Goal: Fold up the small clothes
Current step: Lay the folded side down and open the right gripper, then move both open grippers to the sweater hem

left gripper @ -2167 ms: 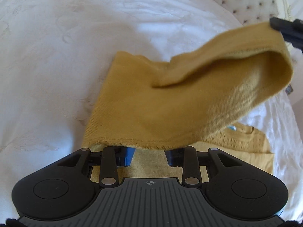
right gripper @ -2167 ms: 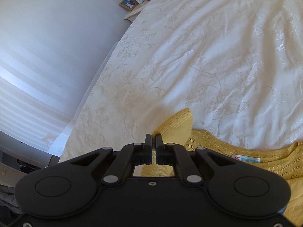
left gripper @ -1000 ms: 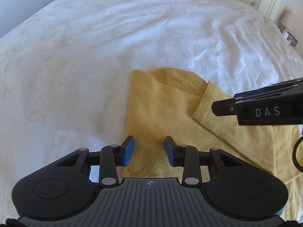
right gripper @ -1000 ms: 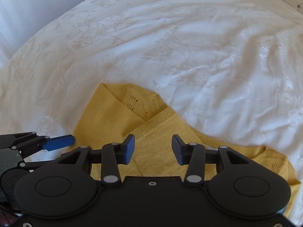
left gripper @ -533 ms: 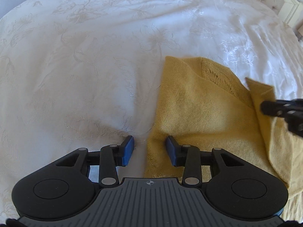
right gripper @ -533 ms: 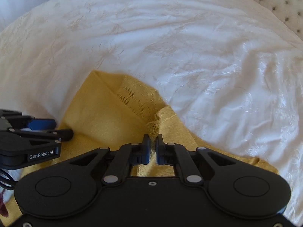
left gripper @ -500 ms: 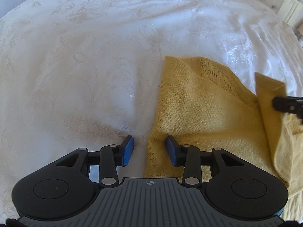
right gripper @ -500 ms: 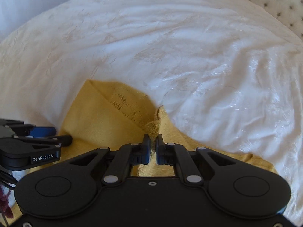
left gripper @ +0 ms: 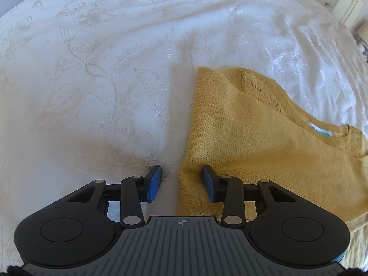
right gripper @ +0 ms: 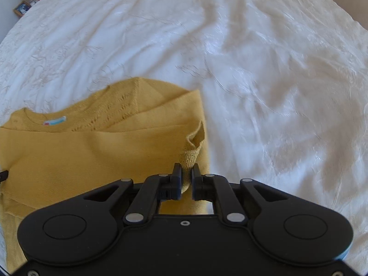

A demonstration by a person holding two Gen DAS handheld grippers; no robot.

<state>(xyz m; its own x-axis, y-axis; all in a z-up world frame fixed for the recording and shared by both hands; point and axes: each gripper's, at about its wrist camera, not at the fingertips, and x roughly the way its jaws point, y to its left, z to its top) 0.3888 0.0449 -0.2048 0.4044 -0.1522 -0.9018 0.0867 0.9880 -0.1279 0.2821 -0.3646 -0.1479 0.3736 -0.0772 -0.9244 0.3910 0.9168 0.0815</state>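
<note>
Sweater: mustard-yellow knitted sweater (left gripper: 264,142) lies flat on the white embroidered bedspread (left gripper: 103,69), neck label up, its sides already folded inward.
Right gripper: our black two-finger right gripper (right gripper: 186,177) pinches a sleeve cuff (right gripper: 192,154) (bunched between the pads), low over the sweater's right edge; we judge it is laying the sleeve along the body.
Left gripper: our left gripper (left gripper: 181,181) sits low with its blue pads (left gripper: 154,181) spread, straddling the sweater's left edge, holding nothing.
Why: we judge the spread pads wait to take that edge.
</note>
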